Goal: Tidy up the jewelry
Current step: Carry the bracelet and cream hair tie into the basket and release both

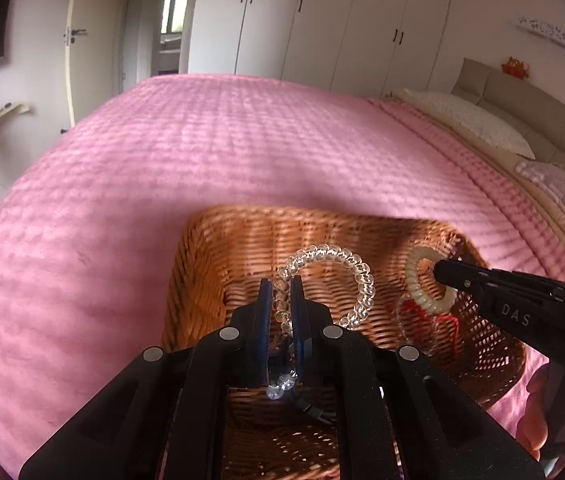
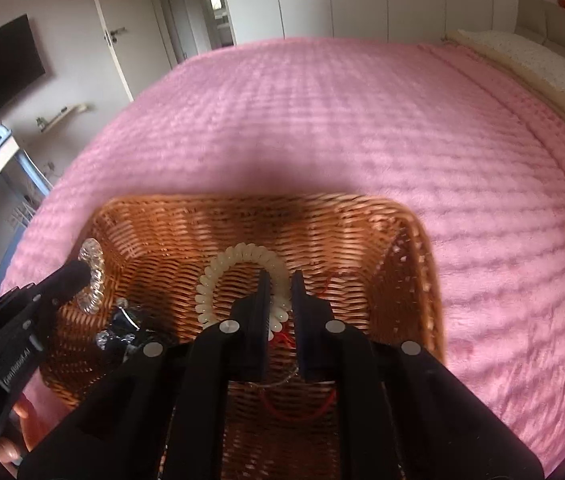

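Left wrist view shows our left gripper (image 1: pixel 282 284) clenched on a clear spiral bracelet (image 1: pixel 334 276) and our right gripper (image 1: pixel 440 270) clenched on a cream spiral bracelet (image 1: pixel 422 280), both lower-centre over the woven wicker basket (image 1: pixel 210 240), not yet dropped in.

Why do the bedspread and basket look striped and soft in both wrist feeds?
Left wrist: banded light stripes the pink bedspread and wicker basket; fisheye bends the edges. Right wrist: same stripes, basket rim blurred, a dark shadow behind it.
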